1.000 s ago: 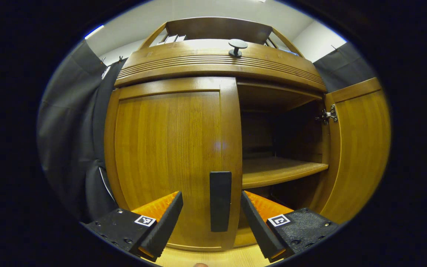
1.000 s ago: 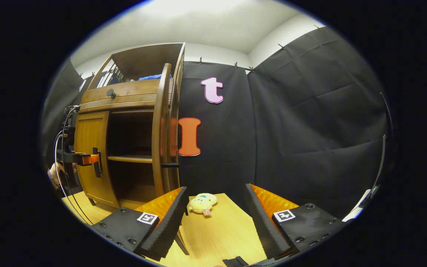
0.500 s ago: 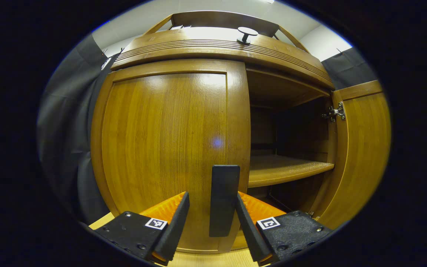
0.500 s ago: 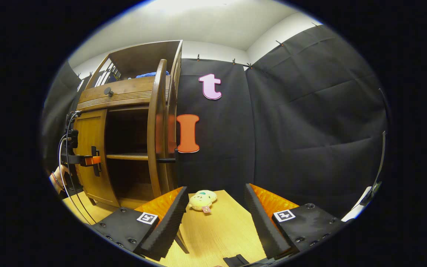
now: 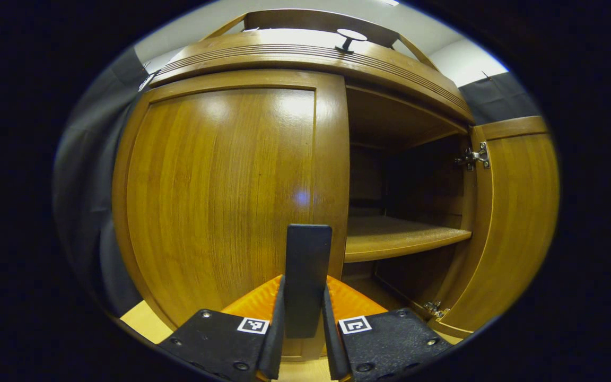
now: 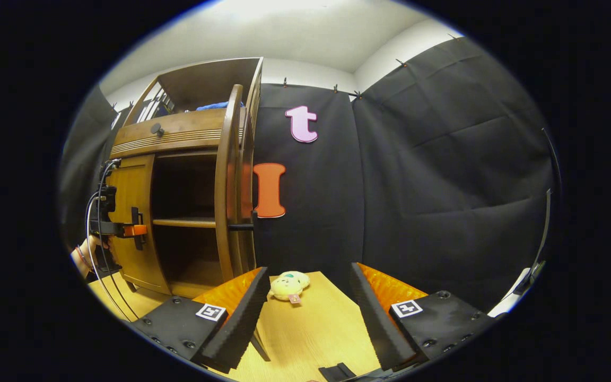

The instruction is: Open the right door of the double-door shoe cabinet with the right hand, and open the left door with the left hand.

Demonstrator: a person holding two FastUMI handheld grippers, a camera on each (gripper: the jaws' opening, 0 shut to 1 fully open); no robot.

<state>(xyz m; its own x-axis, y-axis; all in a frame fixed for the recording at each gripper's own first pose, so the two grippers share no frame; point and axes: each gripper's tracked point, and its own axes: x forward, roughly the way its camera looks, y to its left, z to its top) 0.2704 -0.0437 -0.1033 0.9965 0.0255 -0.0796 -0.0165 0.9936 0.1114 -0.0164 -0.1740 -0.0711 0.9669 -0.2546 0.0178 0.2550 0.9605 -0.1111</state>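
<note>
Left gripper view shows the right door swung open, while the left door sits closed, its handle clamped by the left gripper. The right gripper hangs open over the surface.

Black fingers, orange backs, square markers

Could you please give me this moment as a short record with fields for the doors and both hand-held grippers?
left door: closed
right door: swung open, shelf visible inside
left hand-held gripper: both fingers pressed on the left door's black handle
right hand-held gripper: open, holding nothing, above the wooden table
other: plush toy on table beside cabinet
</note>
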